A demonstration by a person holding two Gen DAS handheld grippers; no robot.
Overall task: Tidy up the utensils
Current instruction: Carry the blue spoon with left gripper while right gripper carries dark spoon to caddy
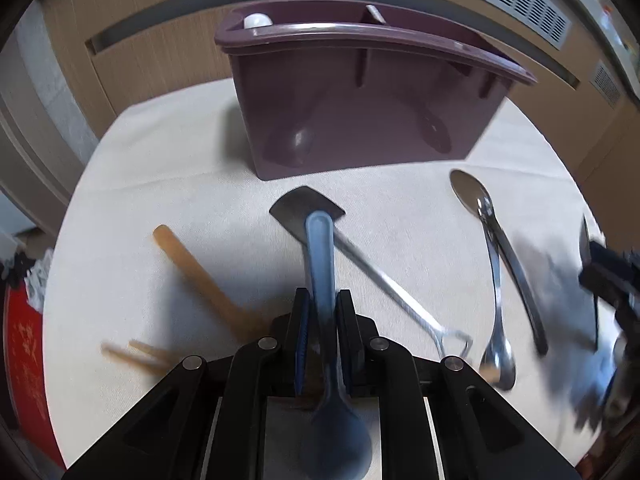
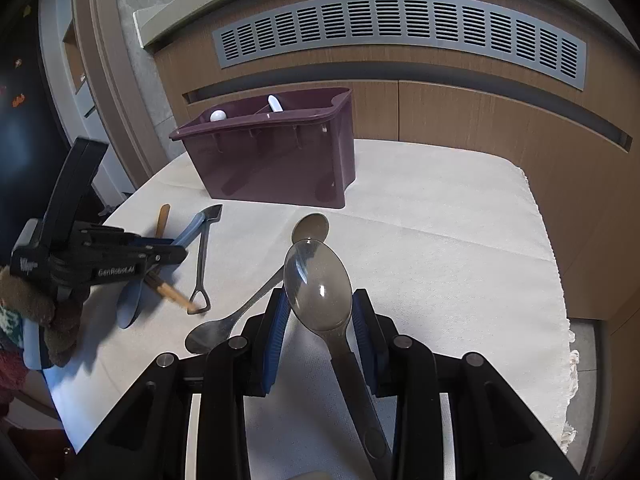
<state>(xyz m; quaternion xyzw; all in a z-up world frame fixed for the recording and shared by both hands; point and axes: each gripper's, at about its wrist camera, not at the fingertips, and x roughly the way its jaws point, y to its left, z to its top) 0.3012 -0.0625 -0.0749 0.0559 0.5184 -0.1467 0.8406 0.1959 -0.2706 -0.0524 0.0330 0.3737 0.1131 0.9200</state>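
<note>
While both grippers carry a utensil, the nearest things to each camera are the loads themselves. The left gripper (image 1: pixel 322 312) has its fingers closed tight on the handle of a blue plastic spoon (image 1: pixel 320 264), bowl toward the camera and handle tip pointing away. The right gripper (image 2: pixel 318 320) holds a translucent grey spoon (image 2: pixel 318 284) between its blue pads, bowl forward; the jaws look closed against the bowl's lower edge, though the contact sits low and narrow.

Just beyond, on the pale cloth (image 2: pixel 440 240), lie a double-ended metal spoon (image 1: pixel 486 240), a small dark spatula with a wire loop handle (image 1: pixel 308 208), and amber chopsticks (image 1: pixel 192 268) to the left. Farther off stands the purple divided caddy (image 1: pixel 360 112), already holding two white-handled pieces in its compartments. Behind it runs a wooden panel with a grey vent grille (image 2: pixel 400 28).

As I judge it, the grey spoon could pivot or slip, since it is pinched on a curved, smooth part rather than the flat handle. The blue spoon's long handle could catch the caddy's rim or divider on the way in and tip the light container. With both grippers nearing one caddy, they could also bump each other.

On the side of the left gripper, seen from the right camera, white lettering reads "GenRoboLAI" or close to it; a second mark beside it is too blurred to read.
</note>
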